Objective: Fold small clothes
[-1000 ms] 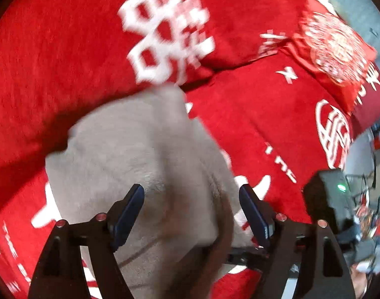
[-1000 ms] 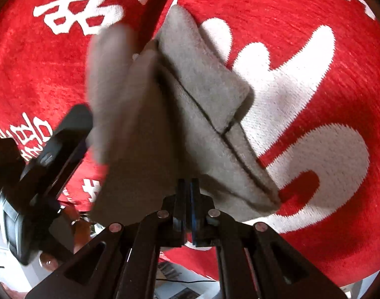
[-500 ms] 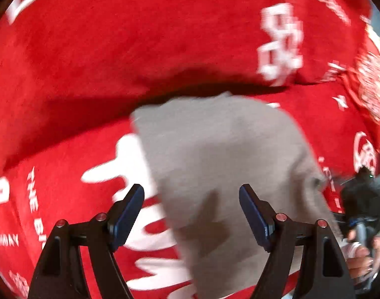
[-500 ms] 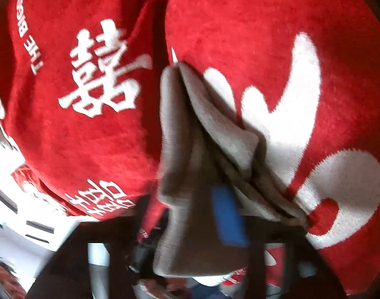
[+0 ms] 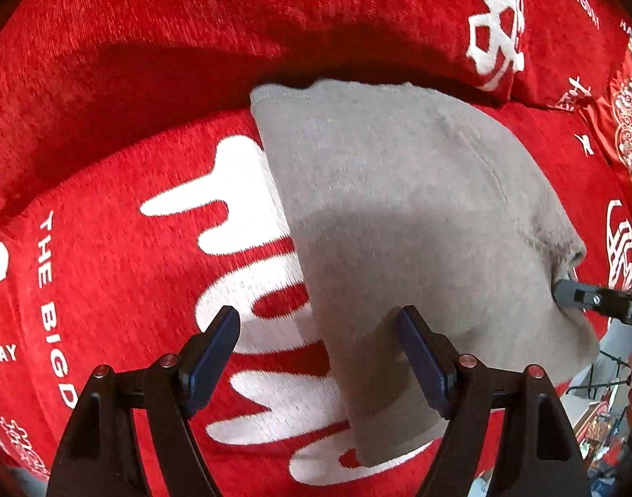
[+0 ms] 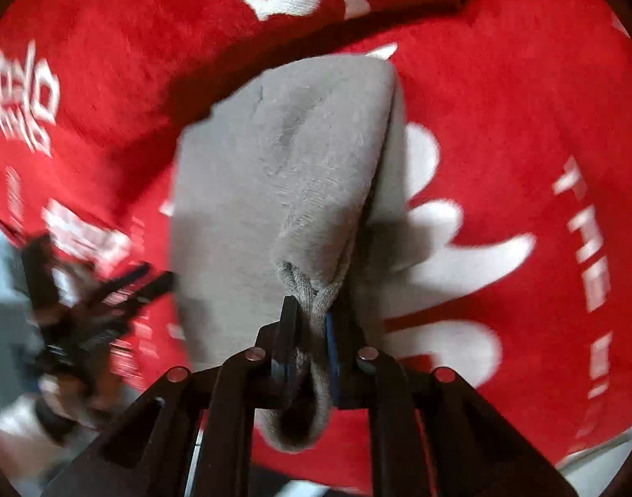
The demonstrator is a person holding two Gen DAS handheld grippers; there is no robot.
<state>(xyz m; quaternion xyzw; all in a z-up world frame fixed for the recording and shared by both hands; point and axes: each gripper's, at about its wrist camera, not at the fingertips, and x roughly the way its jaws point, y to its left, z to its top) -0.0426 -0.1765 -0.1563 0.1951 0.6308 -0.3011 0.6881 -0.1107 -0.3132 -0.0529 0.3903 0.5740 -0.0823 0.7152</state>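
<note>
In the left wrist view, we are holding our left claw (image 5: 318, 354) wide apart and gripping nothing; the grey garment (image 5: 403, 215) is lying just ahead of it on the red cover (image 5: 121, 248) with white lettering, its near edge running between the two pads (image 5: 419, 356) untouched. At the garment's right edge, our right claw (image 5: 564, 296) is reaching in.

In the right wrist view, our right claw (image 6: 309, 327) is closing its jaws, and a bunched fold of the garment (image 6: 282, 157) is sitting pinched between them, the rest spreading forward onto the cover (image 6: 523, 132). Left of the claw, everything is blurred.
</note>
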